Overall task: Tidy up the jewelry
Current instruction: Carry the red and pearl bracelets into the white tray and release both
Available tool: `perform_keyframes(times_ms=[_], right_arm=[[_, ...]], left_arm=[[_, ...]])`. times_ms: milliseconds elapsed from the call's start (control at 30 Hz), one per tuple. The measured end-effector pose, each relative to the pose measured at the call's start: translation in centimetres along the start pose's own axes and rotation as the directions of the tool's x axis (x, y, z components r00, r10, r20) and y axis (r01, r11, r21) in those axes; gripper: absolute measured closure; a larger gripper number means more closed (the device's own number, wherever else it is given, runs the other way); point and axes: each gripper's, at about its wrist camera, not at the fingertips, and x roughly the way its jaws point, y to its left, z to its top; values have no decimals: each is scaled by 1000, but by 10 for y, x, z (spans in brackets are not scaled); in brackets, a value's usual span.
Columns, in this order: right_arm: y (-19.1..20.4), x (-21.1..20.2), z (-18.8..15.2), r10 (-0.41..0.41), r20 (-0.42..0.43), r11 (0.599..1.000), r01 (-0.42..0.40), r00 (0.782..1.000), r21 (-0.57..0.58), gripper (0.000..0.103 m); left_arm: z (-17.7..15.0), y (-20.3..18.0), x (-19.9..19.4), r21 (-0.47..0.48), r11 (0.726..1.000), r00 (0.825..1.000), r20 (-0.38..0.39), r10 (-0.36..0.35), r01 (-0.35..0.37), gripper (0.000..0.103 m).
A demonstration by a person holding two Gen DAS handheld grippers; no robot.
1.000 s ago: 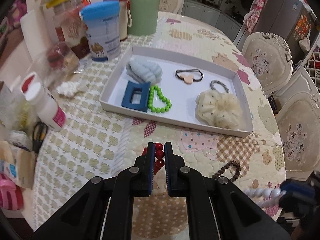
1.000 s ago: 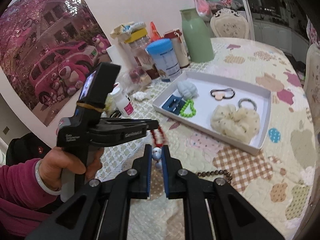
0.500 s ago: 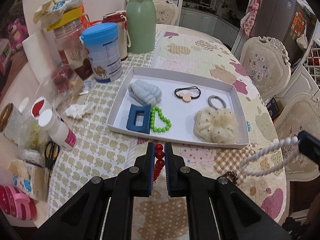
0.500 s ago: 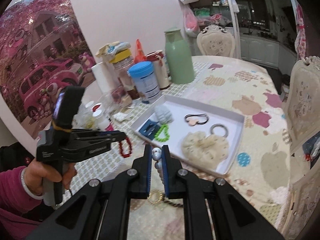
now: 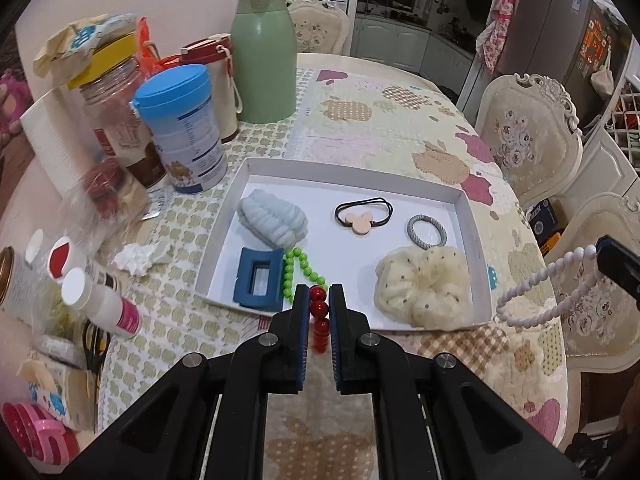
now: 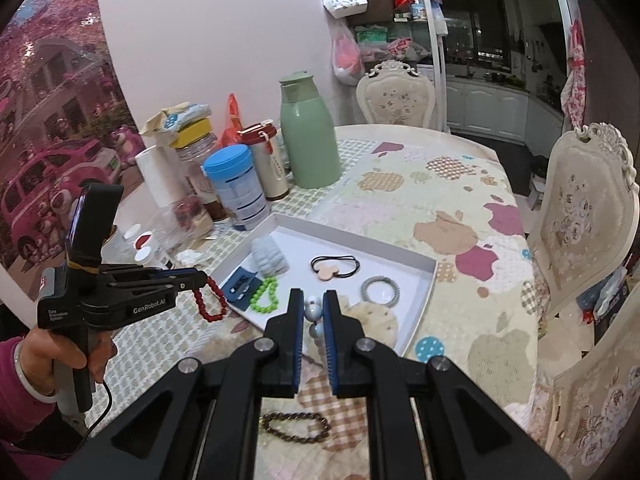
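The right gripper (image 5: 618,266) is cut off by the right edge of the left wrist view, its fingertips hidden. Low in the right wrist view, the cream scrunchie (image 6: 378,318) and the pearl bracelet (image 6: 314,312) are partly hidden behind black fingers. The left gripper's (image 6: 200,278) pinch on the red bead bracelet (image 6: 208,300) is too small to tell.

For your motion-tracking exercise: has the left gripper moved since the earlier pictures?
Yes. The left gripper, shut on the red bracelet, has risen and advanced toward the white tray.
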Motion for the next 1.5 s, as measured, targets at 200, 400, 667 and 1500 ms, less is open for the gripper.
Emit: perform_keyframes(times_ms=[200, 400, 667, 1500], right_arm=[[-9, 16, 16, -15, -2, 1000, 15, 1000, 13, 93], [-12, 46, 30, -16, -28, 1000, 16, 999, 6, 93], [-15, 92, 44, 2, -64, 1000, 0, 998, 21, 94], [-16, 177, 68, 41, -125, 999, -38, 991, 26, 94]], left_arm=[[13, -12, 18, 17, 1000, 1000, -10, -1, 1, 102], [24, -20, 41, 19, 1000, 999, -35, -7, 8, 102], [36, -23, 71, 11, 1000, 998, -67, -15, 15, 102], [41, -2, 116, -37, 999, 992, -129, -6, 1, 102]])
